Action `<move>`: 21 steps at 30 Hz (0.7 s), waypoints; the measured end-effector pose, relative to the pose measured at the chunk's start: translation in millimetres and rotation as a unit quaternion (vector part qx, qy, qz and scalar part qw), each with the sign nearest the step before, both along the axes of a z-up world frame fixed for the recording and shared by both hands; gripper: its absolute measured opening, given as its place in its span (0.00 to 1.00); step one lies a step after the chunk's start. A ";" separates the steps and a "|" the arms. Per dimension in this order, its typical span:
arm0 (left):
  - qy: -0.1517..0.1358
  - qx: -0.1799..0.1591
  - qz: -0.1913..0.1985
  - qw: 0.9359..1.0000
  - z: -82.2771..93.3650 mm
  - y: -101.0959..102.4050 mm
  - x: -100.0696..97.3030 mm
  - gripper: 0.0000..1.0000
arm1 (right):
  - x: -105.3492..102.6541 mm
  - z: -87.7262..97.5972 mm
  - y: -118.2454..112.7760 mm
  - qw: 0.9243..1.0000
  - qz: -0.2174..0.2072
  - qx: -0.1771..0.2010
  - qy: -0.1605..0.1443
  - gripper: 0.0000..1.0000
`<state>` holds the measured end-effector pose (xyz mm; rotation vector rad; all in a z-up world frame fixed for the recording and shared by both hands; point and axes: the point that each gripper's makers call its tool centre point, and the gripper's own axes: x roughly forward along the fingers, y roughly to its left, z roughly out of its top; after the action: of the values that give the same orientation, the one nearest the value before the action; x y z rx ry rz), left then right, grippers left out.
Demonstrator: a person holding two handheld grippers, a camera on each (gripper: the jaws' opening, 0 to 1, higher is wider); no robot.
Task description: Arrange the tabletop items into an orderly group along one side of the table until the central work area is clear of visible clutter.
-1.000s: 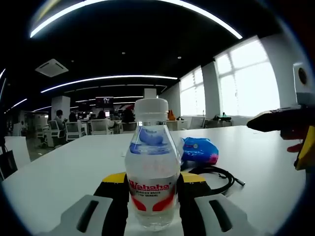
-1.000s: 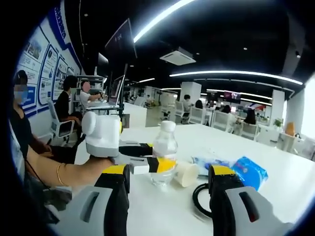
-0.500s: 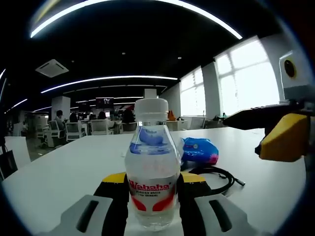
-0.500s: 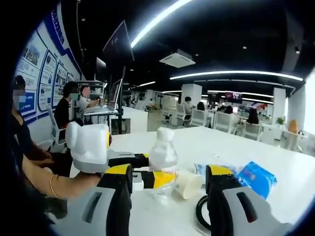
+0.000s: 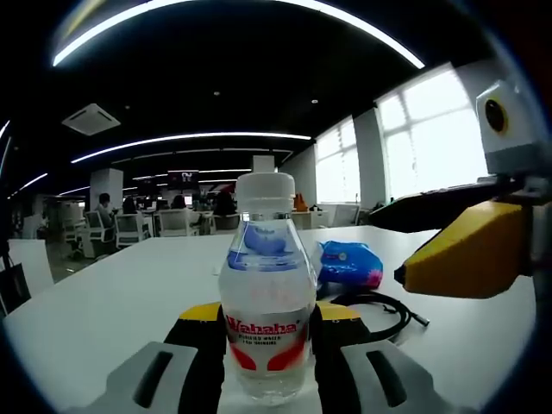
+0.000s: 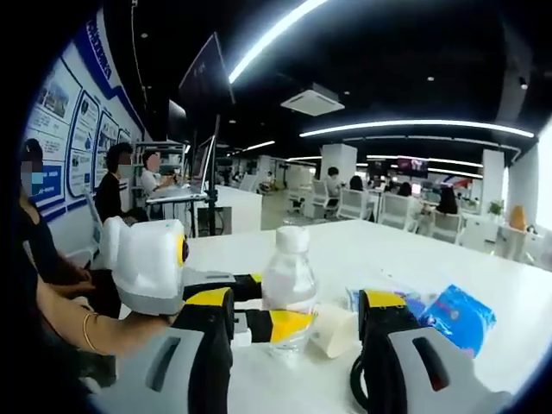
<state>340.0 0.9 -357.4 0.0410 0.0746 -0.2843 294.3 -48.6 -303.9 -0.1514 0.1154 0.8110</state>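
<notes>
Wahaha water bottle (image 5: 267,310), clear ribbed plastic with white cap, stands upright on the white table (image 5: 112,302), clamped between the left gripper (image 5: 267,362) jaws. Right gripper (image 6: 293,345) jaws apart, holding nothing; glossy blue tissue pack (image 5: 349,263) and coiled black cable (image 5: 375,306) lie just behind the bottle.

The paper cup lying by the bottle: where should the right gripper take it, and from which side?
The paper cup lies on its side beside the water bottle, which the left gripper holds. Probably best to grip across its side wall near the middle, the right gripper coming from the side away from the bottle; its open mouth would likely crush at the rim.
</notes>
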 end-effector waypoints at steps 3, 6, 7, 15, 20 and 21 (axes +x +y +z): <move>0.000 0.000 0.000 1.000 0.0 0.0 -0.2 0.37 | 3.5 -1.7 1.7 1.000 -0.003 -0.001 0.003 0.54; 0.000 0.000 0.001 1.000 -0.1 0.0 -0.1 0.37 | 5.9 -3.3 3.3 1.000 -0.006 -0.005 0.004 0.53; -0.001 0.000 0.001 1.000 -0.1 0.0 0.1 0.37 | 6.9 -3.8 3.8 1.000 -0.008 -0.007 0.004 0.53; -0.002 0.000 0.001 1.000 0.2 -0.4 1.0 0.37 | 12.3 -2.8 13.3 1.000 -0.005 0.000 0.006 0.52; -0.001 0.000 0.002 1.000 0.3 -0.6 1.0 0.37 | 14.1 1.8 23.2 1.000 0.009 0.015 0.016 0.51; -0.001 0.000 0.002 1.000 0.3 -0.6 1.0 0.37 | 14.0 3.7 25.1 1.000 0.013 0.019 0.016 0.51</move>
<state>341.0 0.2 -357.1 0.0410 0.0718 -0.2805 308.3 -23.5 -300.3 -0.1040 0.1287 0.8422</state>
